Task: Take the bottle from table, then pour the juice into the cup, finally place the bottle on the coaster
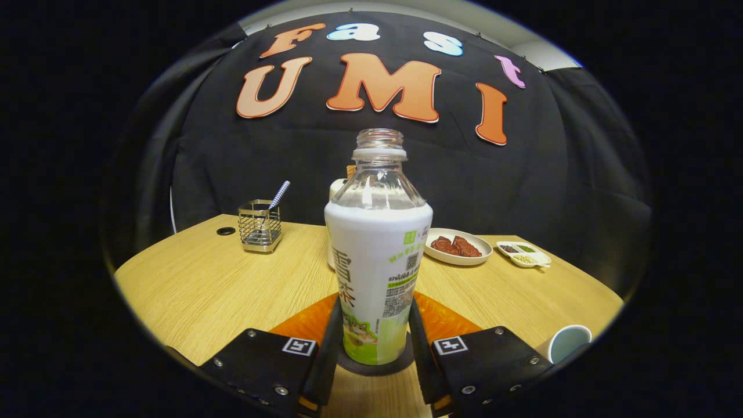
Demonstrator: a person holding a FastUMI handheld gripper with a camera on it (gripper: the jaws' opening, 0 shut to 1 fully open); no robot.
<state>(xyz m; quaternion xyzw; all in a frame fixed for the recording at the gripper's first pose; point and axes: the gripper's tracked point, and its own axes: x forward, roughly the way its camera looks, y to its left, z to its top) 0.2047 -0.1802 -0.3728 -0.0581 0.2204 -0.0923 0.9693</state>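
So the gripper (pixel 374 348) has its two fingers pressed against either side of the clear plastic bottle with the white and green label wrap (pixel 378 261), clamped on it down near the base. The bottle stands upright with no cap on, and its clear upper part looks empty. Its bottom sits on a dark round coaster (pixel 371 367) between the fingers, and there's an orange mat (pixel 444 321) under that, poking out on both sides behind the fingers.

All of this is on a light wood-grain table (pixel 203 290). Off beside the right finger, low at the table's near side, there's a white cup with a pale blue inside (pixel 569 342), only partly visible, so I can't tell whether there's anything in it.

Further back, beyond the bottle to the right, sits a white oval plate with some reddish-brown food (pixel 458 247), and just beside that a small white divided dish with little portions of dark, green and pale bits (pixel 524 253). On the left side toward the back is a square metal wire holder (pixel 260 225) with a blue-and-white patterned handle sticking out (pixel 279 194), and a small black round hole (pixel 226 231) in the tabletop near it. Something white is tucked right behind the bottle, mostly hidden, can't say what it is
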